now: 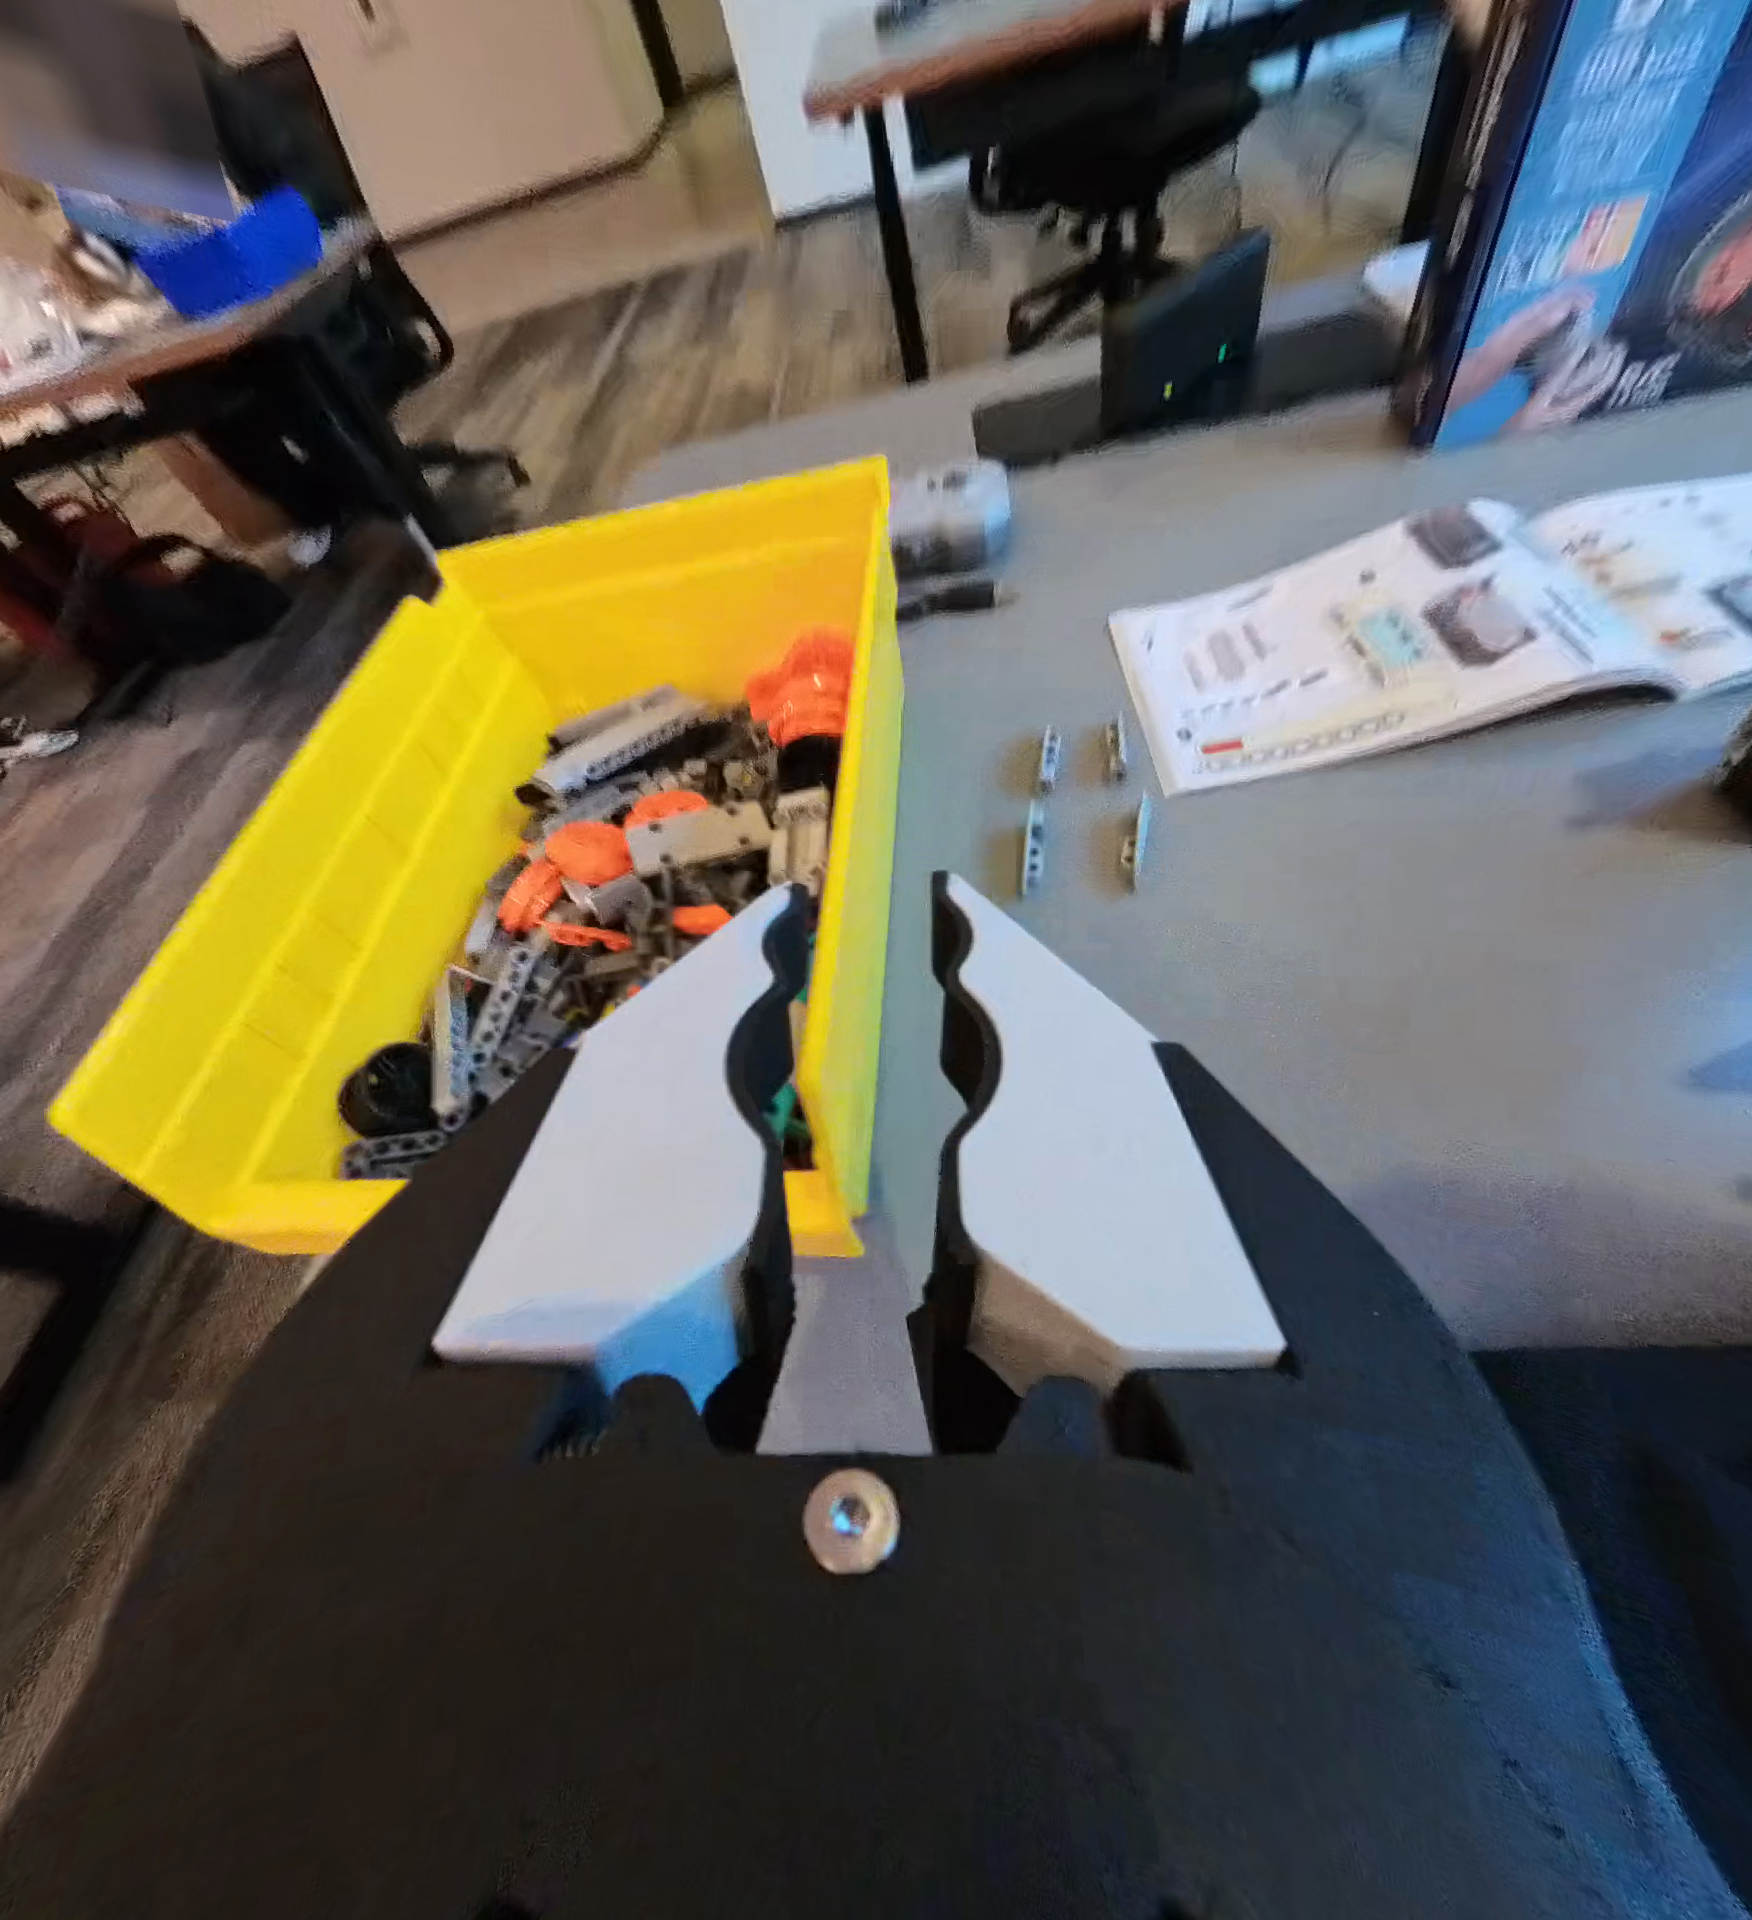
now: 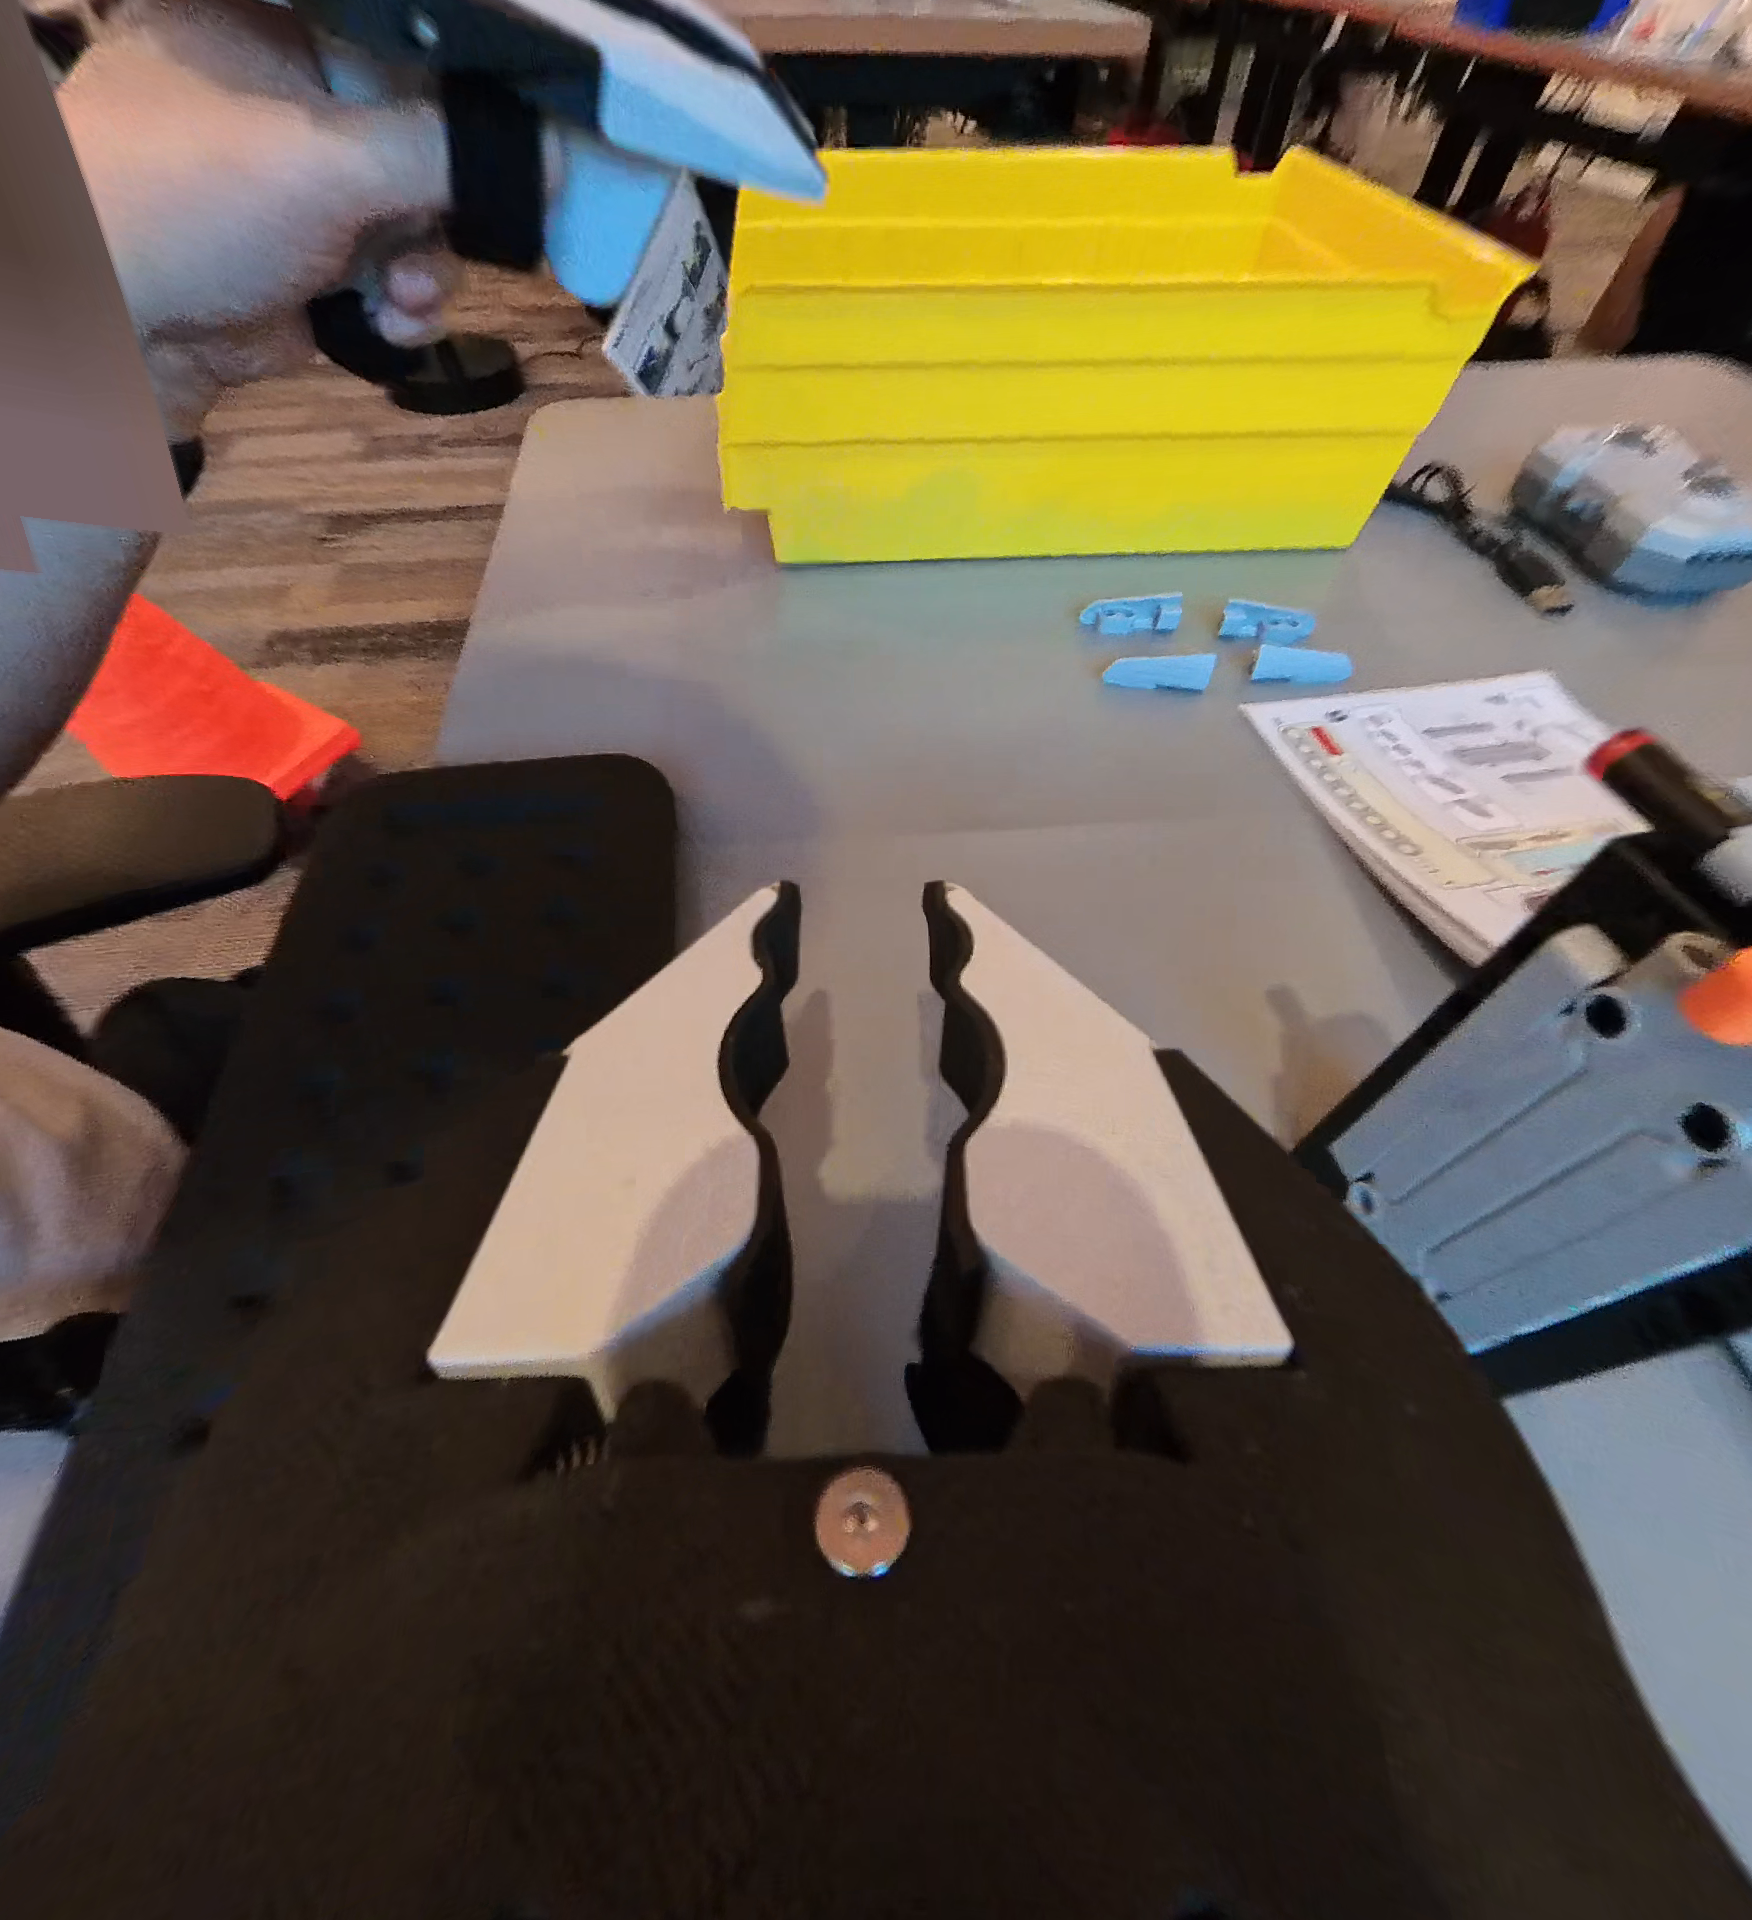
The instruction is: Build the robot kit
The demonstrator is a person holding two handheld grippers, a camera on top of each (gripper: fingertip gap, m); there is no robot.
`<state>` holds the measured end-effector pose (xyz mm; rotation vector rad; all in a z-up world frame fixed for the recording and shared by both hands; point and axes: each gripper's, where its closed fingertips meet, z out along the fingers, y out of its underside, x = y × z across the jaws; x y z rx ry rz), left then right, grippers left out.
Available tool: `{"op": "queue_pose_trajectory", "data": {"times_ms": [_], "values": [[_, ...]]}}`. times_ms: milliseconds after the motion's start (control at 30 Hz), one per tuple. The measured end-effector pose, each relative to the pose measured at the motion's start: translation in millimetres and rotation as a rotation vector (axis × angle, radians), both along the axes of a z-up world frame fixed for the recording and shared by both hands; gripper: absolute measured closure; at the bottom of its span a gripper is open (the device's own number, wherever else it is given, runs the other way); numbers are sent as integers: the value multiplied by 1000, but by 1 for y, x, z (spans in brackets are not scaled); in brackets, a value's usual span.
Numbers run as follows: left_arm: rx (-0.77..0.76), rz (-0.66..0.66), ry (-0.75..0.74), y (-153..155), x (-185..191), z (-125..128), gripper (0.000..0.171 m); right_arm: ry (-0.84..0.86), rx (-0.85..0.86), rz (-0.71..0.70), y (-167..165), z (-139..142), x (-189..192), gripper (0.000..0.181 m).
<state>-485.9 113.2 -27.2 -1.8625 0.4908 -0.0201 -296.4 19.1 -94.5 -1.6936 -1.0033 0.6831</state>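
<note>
My left gripper (image 1: pixel 867 894) is open and empty, held above the right wall of a yellow bin (image 1: pixel 332 873) full of grey, black and orange building parts (image 1: pixel 643 842). My right gripper (image 2: pixel 859 896) is open and empty, low over the grey table (image 2: pixel 955 748), with the same yellow bin (image 2: pixel 1059 416) beyond it. Several small parts (image 1: pixel 1085 805) lie on the table right of the bin; they look pale blue in the right wrist view (image 2: pixel 1215 644). The left gripper (image 2: pixel 706 114) also shows at the top of the right wrist view.
An open instruction booklet (image 1: pixel 1423 644) lies right of the small parts, also in the right wrist view (image 2: pixel 1423 790). A partly built grey and black model (image 2: pixel 1599 1122) stands at the right. A grey unit with a cable (image 2: pixel 1651 509), a tall blue box (image 1: pixel 1630 208) and a black perforated plate (image 2: pixel 456 987) are nearby. About 25 cm separates my left fingertips from my right. My left tips are about 25 cm from the black perforated plate (image 2: pixel 456 987), my right tips only 9 cm.
</note>
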Motion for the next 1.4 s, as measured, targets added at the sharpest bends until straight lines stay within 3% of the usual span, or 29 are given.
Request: {"op": "queue_pose_trajectory", "data": {"times_ms": [200,367,467,533,633,733,900,1067,1400], "values": [[-149,-109,-48,17,53,-33,145,58,-18,22,-8,6,-4,158],[-221,-135,36,42,75,-56,147,17,-28,31,-7,-1,-5,158],[-256,-38,156,63,63,-73,160,24,-42,22,-4,0,-3,158],[-254,26,198,76,58,-75,156,26,-56,13,-2,-2,-1,158],[-251,-1,137,85,74,-73,154,53,-100,-1,2,-3,2,158],[-268,14,170,94,73,-80,154,73,-125,-18,6,-4,6,159],[-362,-1,90,101,75,-89,169,88,-128,-27,8,-1,10,159],[-427,2,163,103,70,-101,159,111,-141,-32,8,3,13,159],[-484,-24,146,103,72,-107,163,127,-158,-35,9,3,14,159]]}}
